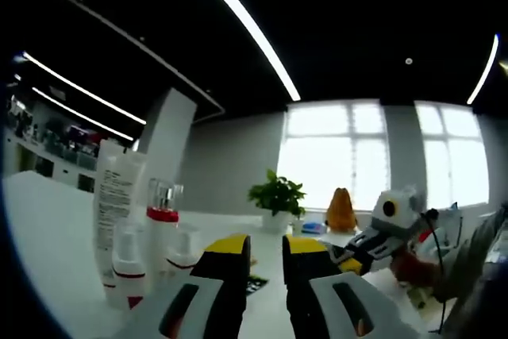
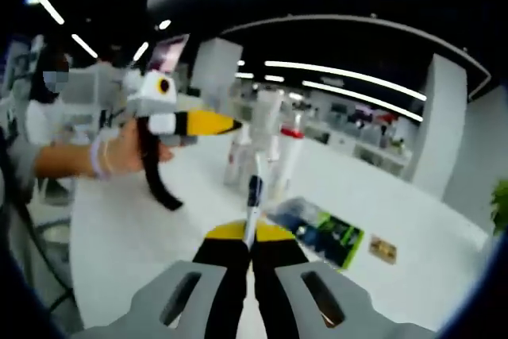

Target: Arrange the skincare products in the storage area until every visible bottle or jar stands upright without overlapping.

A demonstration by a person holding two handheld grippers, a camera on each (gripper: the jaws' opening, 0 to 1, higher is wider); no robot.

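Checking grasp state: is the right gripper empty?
No, the right gripper is shut on a slim tube that sticks up between its jaws.

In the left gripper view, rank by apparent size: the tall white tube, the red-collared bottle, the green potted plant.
1. Tall white printed tube.
2. Clear-capped bottle with red collar.
3. Green potted plant, though it stands farther off, so its true size is unsure.

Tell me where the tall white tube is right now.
In the left gripper view the tall white tube stands upright at the left of the white table, right behind the small red-banded bottles and beside the clear-capped red-collared bottle.
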